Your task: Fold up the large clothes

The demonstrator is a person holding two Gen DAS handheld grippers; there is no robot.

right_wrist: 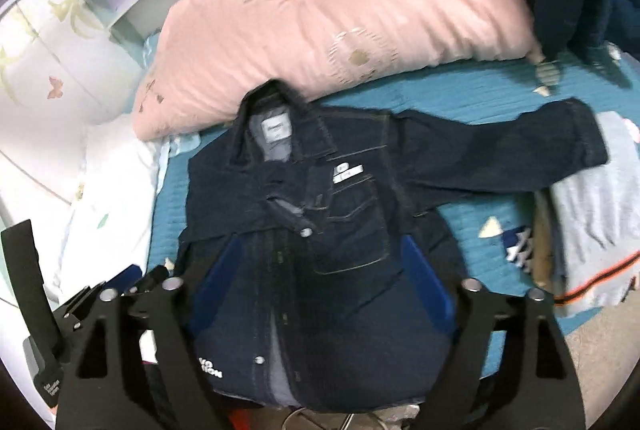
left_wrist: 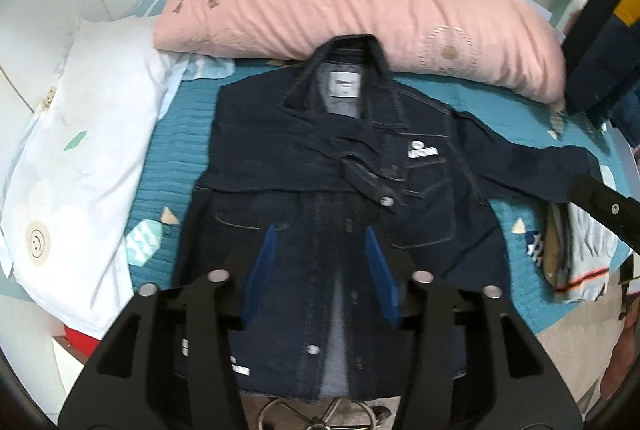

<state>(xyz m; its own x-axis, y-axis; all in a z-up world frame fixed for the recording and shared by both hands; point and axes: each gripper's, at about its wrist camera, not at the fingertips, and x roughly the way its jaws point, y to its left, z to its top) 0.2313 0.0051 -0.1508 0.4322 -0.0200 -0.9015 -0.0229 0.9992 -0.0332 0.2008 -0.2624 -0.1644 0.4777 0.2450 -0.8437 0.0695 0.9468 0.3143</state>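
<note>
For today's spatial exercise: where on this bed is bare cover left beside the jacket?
A teal strip lies bare between the denim jacket and the white pillow. Another lies below its outstretched sleeve, bordered by the folded clothes. The pink duvet crowds the collar end.

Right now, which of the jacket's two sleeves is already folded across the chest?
The jacket's left-side sleeve as the cameras see it: its buttoned cuff lies across the chest. The other sleeve stretches flat toward the folded clothes stack.
</note>
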